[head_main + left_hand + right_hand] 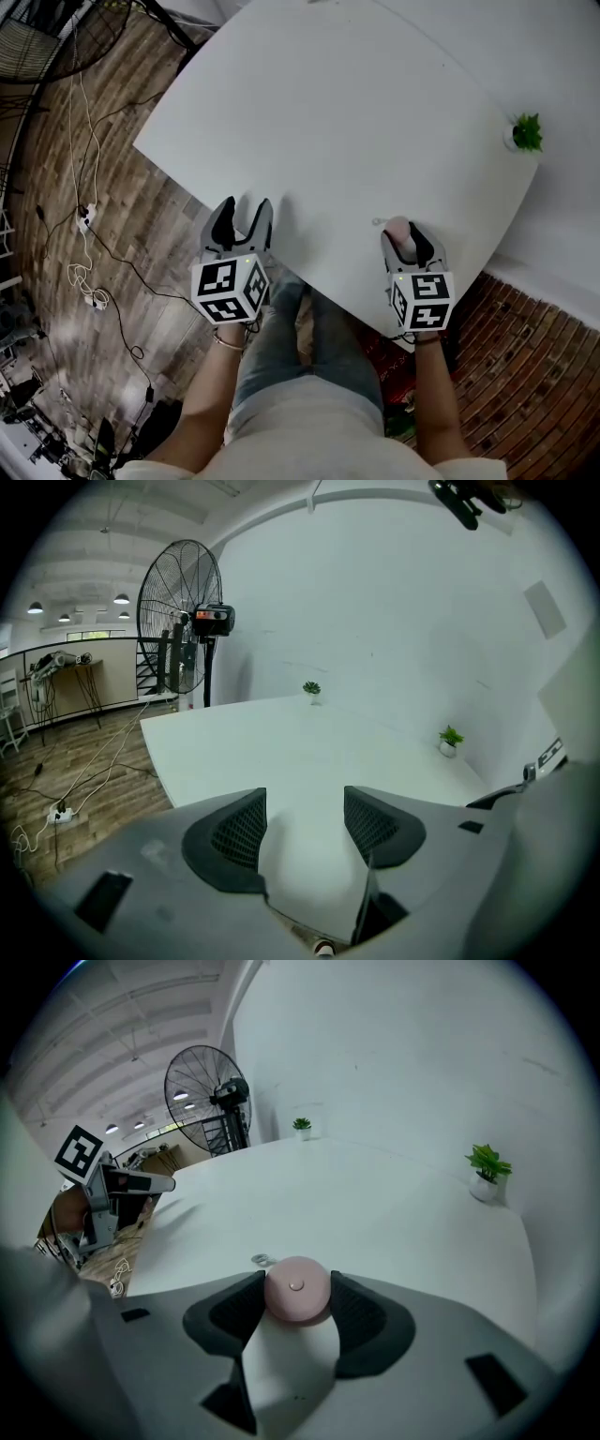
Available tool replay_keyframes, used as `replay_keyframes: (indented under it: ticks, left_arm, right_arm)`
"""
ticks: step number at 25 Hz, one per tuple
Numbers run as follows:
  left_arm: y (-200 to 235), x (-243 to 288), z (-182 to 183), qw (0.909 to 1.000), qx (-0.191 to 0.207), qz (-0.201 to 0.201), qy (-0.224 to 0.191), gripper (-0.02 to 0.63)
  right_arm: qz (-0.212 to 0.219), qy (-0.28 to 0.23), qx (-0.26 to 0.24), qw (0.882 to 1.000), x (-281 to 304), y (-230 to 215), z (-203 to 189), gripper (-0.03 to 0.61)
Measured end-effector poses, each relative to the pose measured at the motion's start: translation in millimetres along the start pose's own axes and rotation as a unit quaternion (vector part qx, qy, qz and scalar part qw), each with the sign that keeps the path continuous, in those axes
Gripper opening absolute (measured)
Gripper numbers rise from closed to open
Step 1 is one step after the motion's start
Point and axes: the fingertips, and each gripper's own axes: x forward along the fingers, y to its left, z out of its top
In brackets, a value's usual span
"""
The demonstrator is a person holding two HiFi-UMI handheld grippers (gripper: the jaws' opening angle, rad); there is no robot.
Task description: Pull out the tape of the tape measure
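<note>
A small round pink tape measure point(297, 1288) with a centre button sits between the pads of my right gripper point(298, 1299), which is shut on it. A little metal tab point(260, 1260) of the tape pokes out at its left. From the head view the pink tape measure point(399, 232) shows at the tips of the right gripper point(405, 235), near the front edge of the white table point(356, 122). My left gripper point(242, 214) rests at the table's front edge, open, with nothing between its fingers point(228, 834).
A small potted plant point(525, 133) stands at the table's far right edge, and a second plant point(312, 690) at its far end. A standing fan point(186, 621) rises beyond the table's left. Cables and a power strip point(84, 217) lie on the wooden floor.
</note>
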Motion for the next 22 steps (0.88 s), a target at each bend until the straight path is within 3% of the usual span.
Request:
replay_keyframes:
  ticks: [14, 22]
  left_arm:
    - [-16, -3, 16, 0.9996, 0.016, -0.023, -0.007, 0.259]
    - [-47, -9, 29, 0.9972, 0.030, -0.068, -0.014, 0.259]
  right_arm:
    - [-0.006, -0.013, 0.011, 1.000, -7, -1, 12, 0.215]
    - [-0.005, -0.053, 0.003, 0.999, -31, -7, 37, 0.216]
